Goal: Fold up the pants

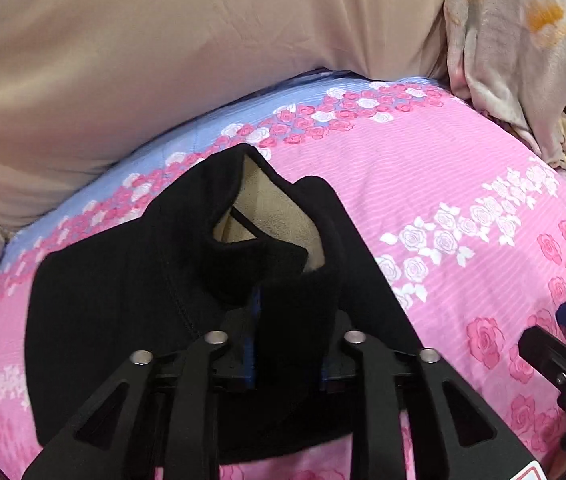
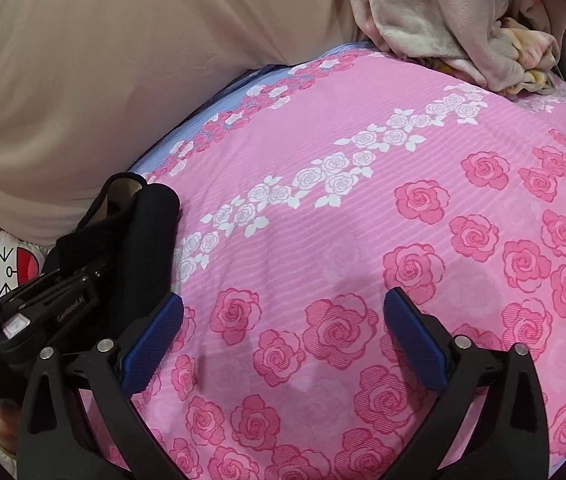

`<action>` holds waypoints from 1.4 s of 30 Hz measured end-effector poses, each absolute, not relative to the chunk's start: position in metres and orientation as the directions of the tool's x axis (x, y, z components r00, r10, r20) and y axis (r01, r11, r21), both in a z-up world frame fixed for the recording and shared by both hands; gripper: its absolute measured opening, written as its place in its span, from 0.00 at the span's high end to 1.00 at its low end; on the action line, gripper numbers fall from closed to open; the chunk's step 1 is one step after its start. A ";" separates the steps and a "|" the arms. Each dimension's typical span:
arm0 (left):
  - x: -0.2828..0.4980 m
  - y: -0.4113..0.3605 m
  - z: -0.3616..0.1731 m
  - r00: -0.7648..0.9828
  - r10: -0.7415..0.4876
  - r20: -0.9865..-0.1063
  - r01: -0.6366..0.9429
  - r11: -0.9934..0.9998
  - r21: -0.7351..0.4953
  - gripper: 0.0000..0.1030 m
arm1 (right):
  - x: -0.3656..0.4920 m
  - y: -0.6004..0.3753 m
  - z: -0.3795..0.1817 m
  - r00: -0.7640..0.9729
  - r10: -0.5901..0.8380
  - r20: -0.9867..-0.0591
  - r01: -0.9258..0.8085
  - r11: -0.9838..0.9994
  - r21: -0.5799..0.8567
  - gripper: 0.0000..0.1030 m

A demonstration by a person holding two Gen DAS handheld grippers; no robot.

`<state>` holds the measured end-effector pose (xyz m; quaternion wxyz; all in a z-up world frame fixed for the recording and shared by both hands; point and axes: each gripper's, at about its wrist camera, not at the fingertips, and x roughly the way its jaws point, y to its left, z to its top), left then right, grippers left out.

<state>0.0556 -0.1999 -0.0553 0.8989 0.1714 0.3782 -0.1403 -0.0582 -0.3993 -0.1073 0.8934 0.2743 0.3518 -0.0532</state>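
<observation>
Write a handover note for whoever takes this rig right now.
Left gripper: jaws shut on the black pants, gripping a bunched part near the beige-lined opening.
Right gripper: jaws open, empty, over the pink rose bedsheet, to the right of the pants.
Pants: a compact bundle on the bedsheet, near the beige cushion; a blanket heap sits at the far right.
Done: pants appear partly folded.
Left: probably finish or flatten the fold, then release.

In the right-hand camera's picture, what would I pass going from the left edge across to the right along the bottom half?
Left gripper holding the black pants → right gripper's left blue fingertip → bare rose-print pink sheet → its right blue fingertip.
</observation>
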 end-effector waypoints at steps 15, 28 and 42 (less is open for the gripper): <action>0.000 -0.078 -0.003 0.745 -0.155 -0.649 0.319 0.937 0.143 0.23 | -0.032 -0.357 -0.031 0.791 0.209 -0.575 0.066 0.906 0.419 0.04; 0.041 0.082 -0.025 0.706 0.099 -0.701 -0.036 0.994 0.103 0.23 | 0.094 -0.230 -0.021 0.649 0.310 -0.695 -0.171 0.949 0.264 0.94; 0.053 0.086 -0.035 0.689 0.030 -0.724 0.029 0.997 0.070 0.21 | 0.044 -0.254 -0.018 0.703 0.127 -0.700 -0.003 0.984 0.176 0.69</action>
